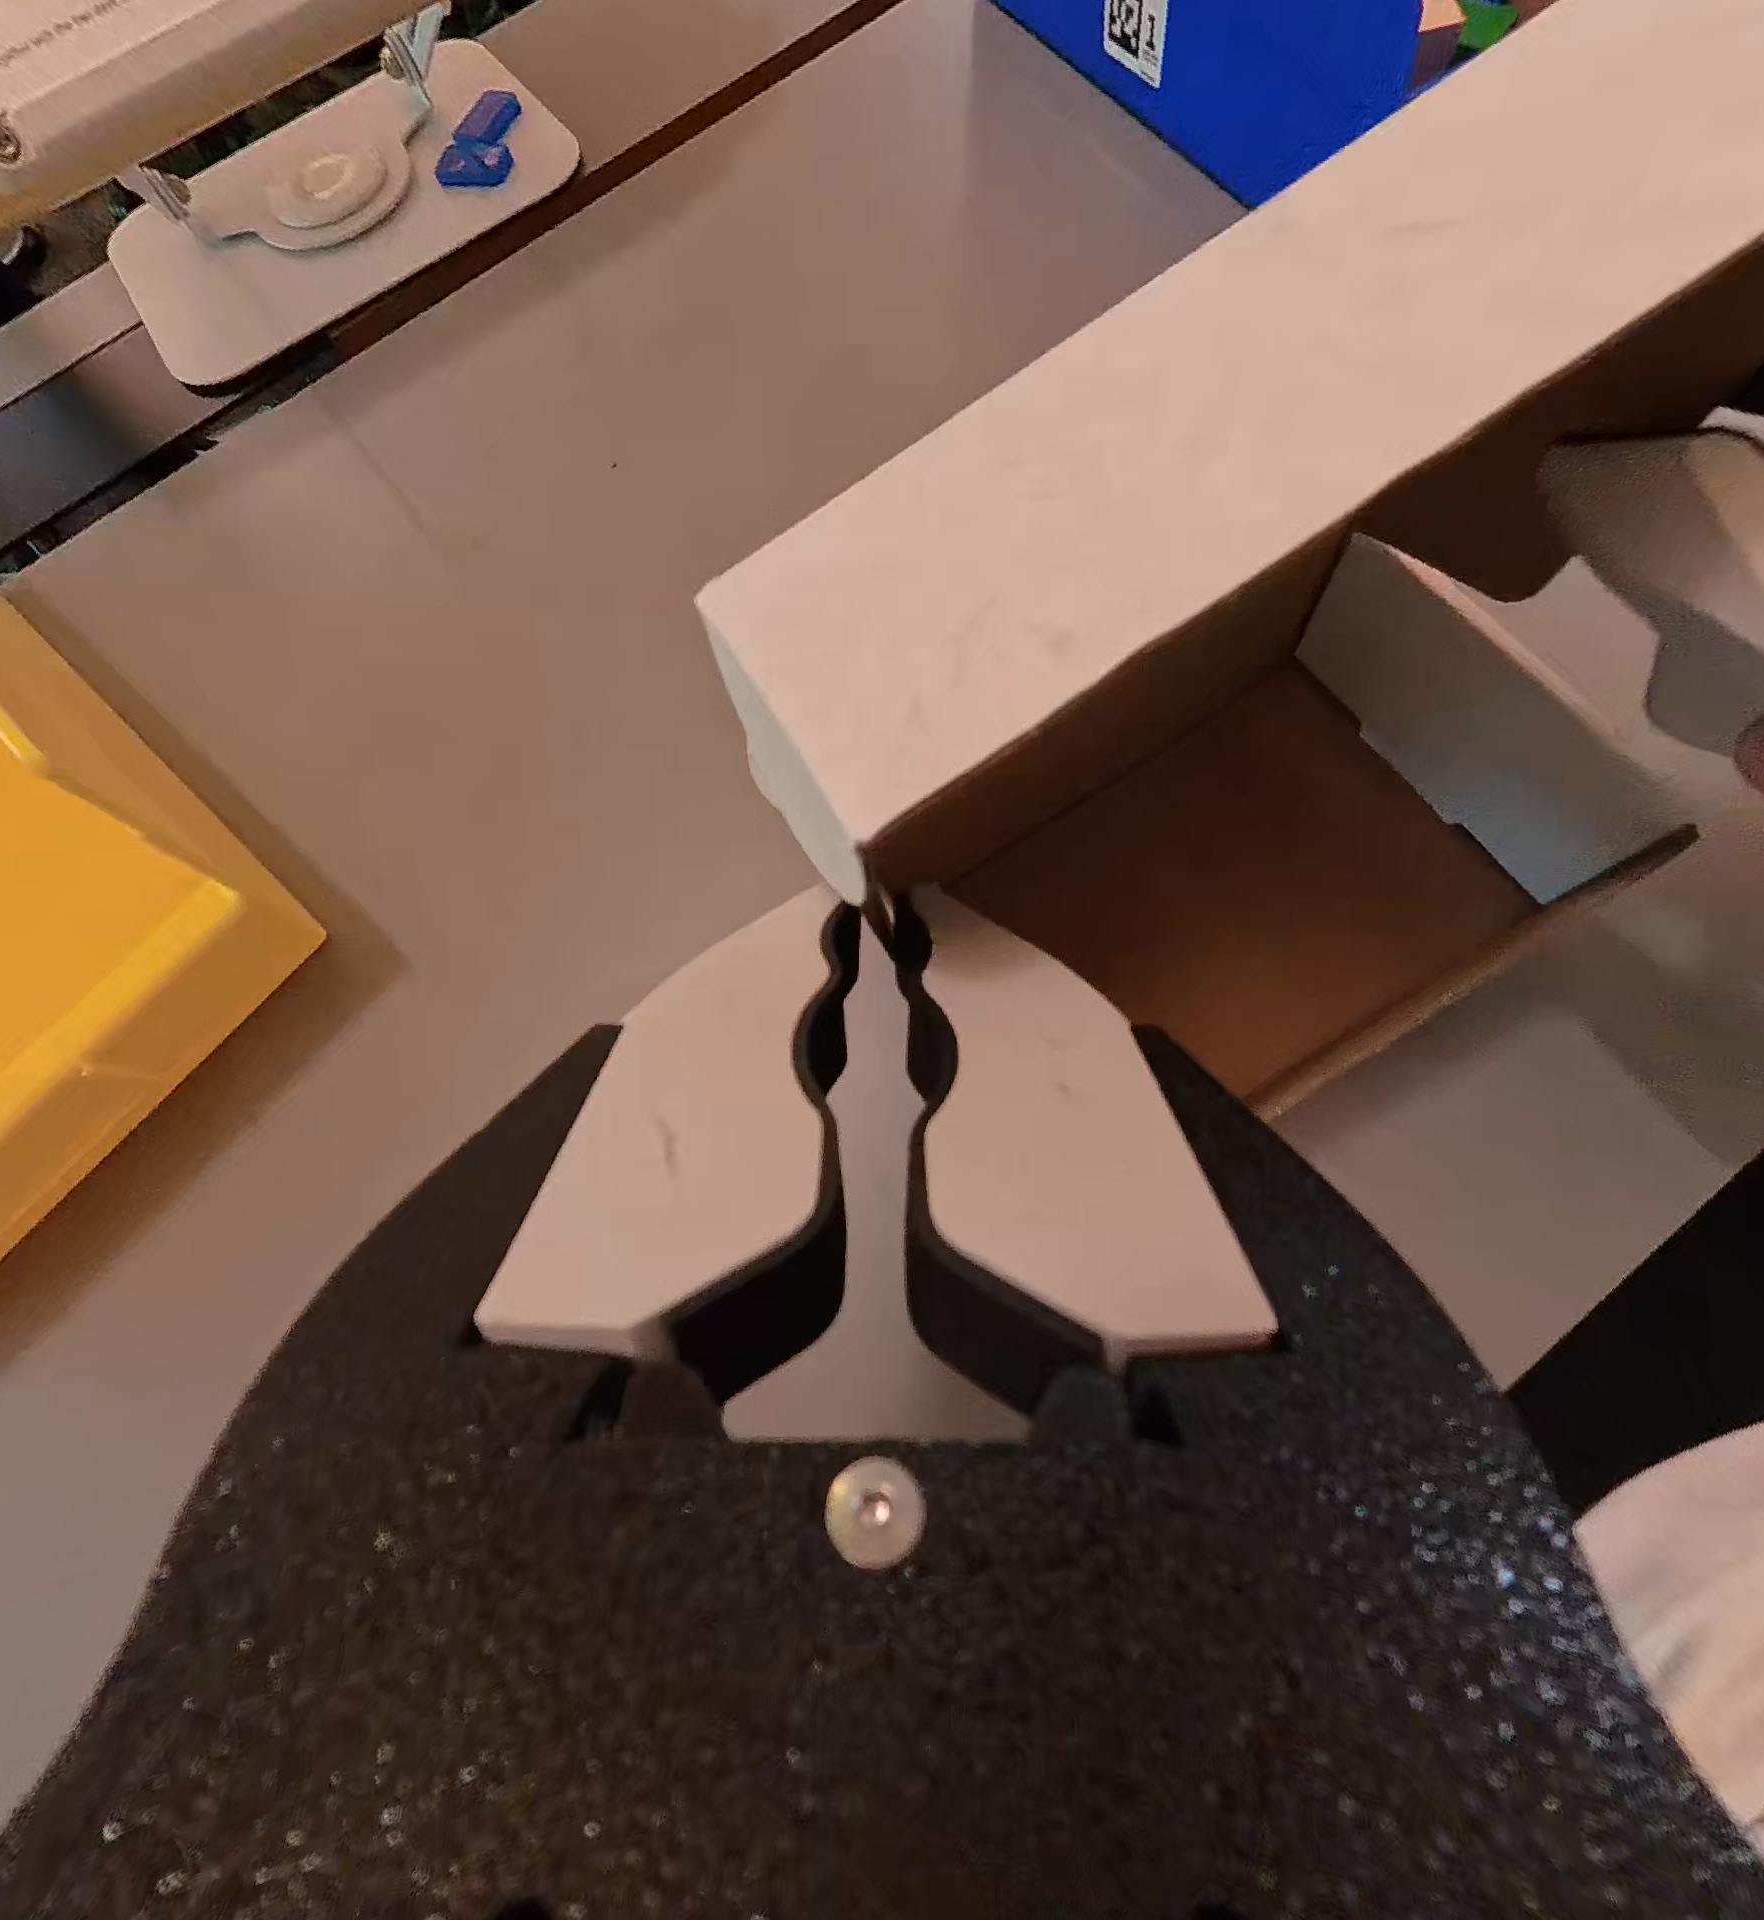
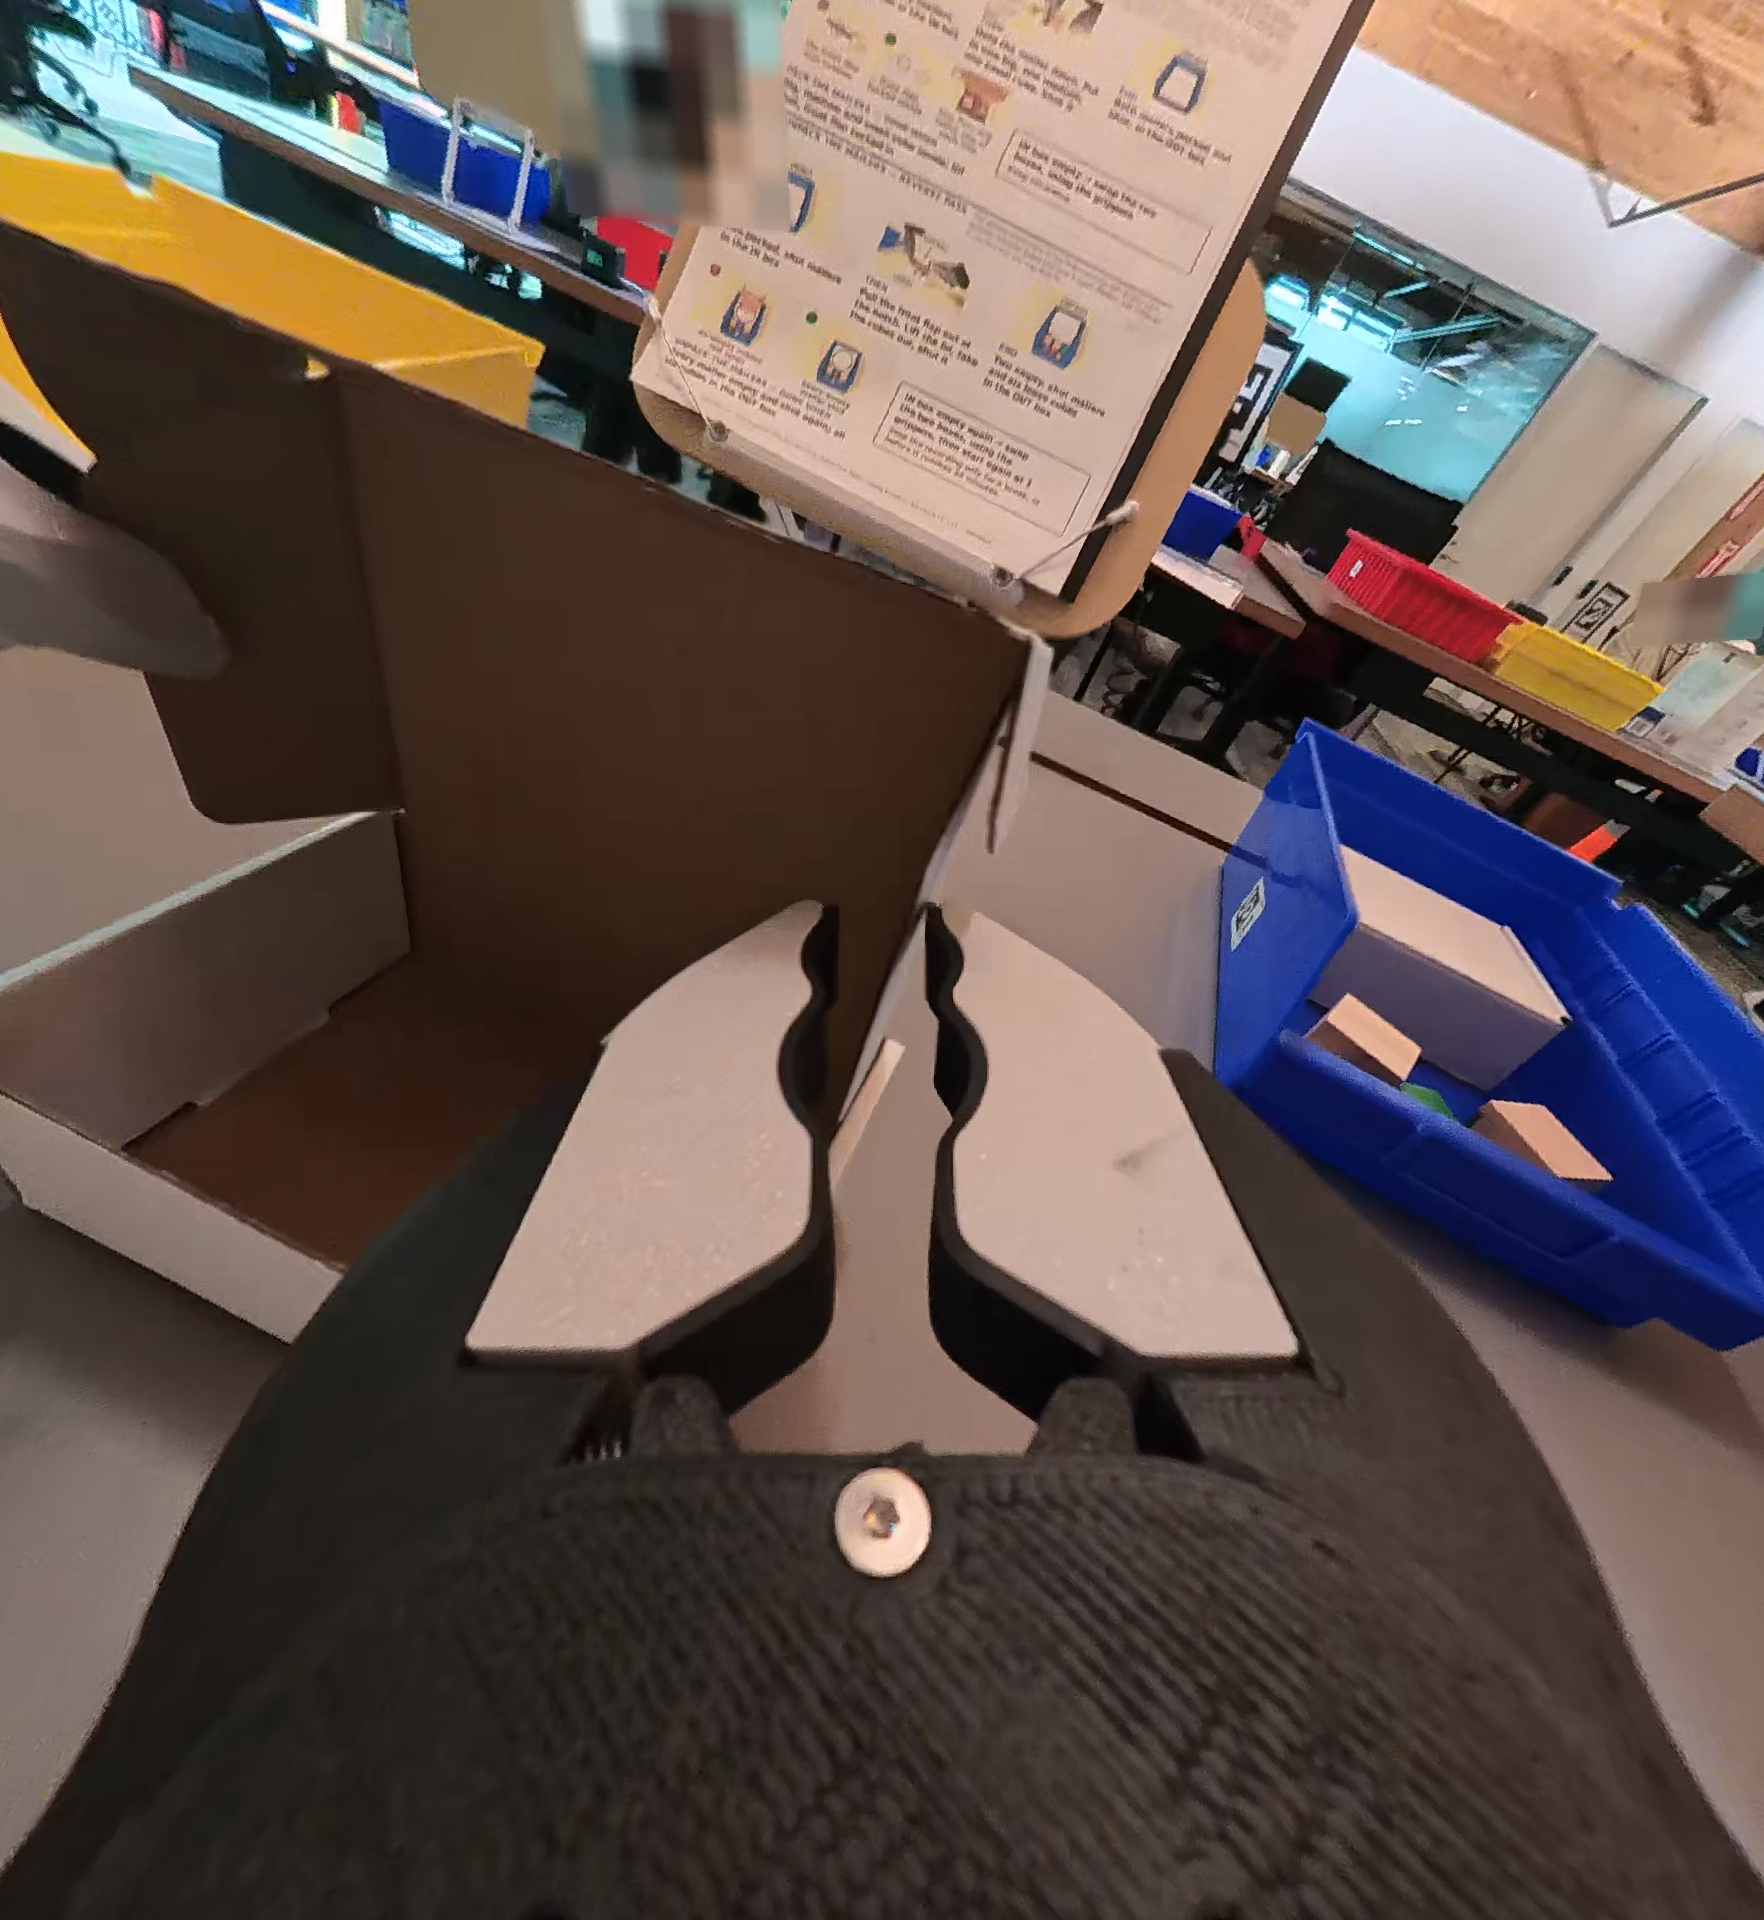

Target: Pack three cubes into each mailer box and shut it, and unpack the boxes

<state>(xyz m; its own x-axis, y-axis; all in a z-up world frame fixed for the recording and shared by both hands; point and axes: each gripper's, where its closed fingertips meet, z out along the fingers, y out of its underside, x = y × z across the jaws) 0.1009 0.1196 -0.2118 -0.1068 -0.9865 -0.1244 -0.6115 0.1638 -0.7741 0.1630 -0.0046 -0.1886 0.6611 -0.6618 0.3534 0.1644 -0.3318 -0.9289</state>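
A white mailer box with a brown inside stands open on the grey table, and its tray [image 1: 1480, 717] holds nothing that I can see. Its lid [image 1: 1169, 499] is raised. My left gripper [image 1: 876, 925] is closed on the lid's near corner. My right gripper [image 2: 883, 940] has the lid's [image 2: 649, 675] side edge between its fingertips; the tray wall [image 2: 182, 935] lies to its left. Each gripper shows as a pale finger at the far side of the other's view, the right one [image 1: 1688, 582] and the left one [image 2: 57, 582]. Wooden cubes [image 2: 1366, 1039] [image 2: 1538, 1143] and a green one [image 2: 1429, 1101] lie in the blue bin [image 2: 1480, 1247].
The blue bin also holds a second white mailer box [image 2: 1449, 956] and shows at the back of the left wrist view [image 1: 1273, 104]. A yellow bin [image 1: 78, 935] sits left of the box. An instruction sheet [image 2: 961, 291] on a stand [image 1: 338, 208] rises behind. About 15 cm separates my left fingertips from my right.
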